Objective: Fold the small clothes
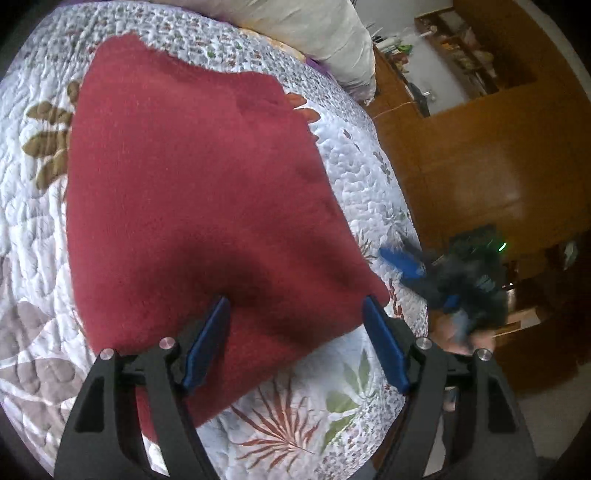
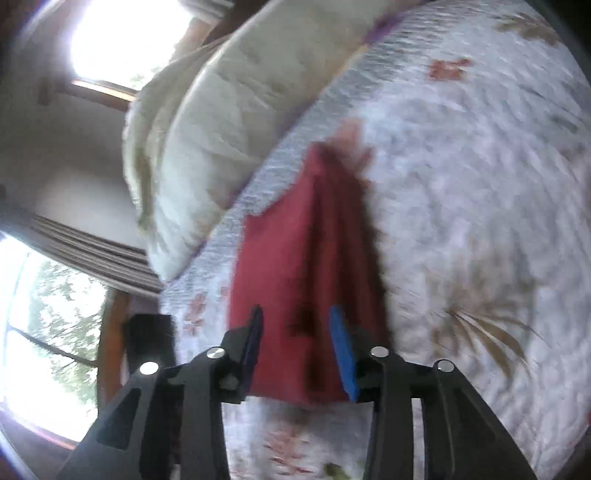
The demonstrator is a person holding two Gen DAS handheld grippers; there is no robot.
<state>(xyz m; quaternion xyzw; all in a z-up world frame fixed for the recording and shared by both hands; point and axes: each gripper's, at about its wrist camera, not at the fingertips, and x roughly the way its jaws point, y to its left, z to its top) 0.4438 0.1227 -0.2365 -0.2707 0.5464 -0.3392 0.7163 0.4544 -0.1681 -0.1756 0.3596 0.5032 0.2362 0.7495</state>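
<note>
Both fingers (image 1: 218,332) of our left gripper (image 1: 295,306) stand wide apart, empty, over the red cloth (image 1: 192,192) near the bed (image 1: 369,177) edge. Our right gripper (image 2: 295,317) is parted too, with a cloth ridge between its fingers, gripping nothing. We should close on one layer at the corner and lift evenly.

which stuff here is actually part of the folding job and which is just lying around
Part of the job:
- red cloth, spread flat on the quilt
- left tool, open above the cloth's near edge
- right tool, open, at the cloth's side

Just lying about:
- floral quilt underneath
- cream bedding bundle at the far end
- wooden cabinet beside the bed
</note>
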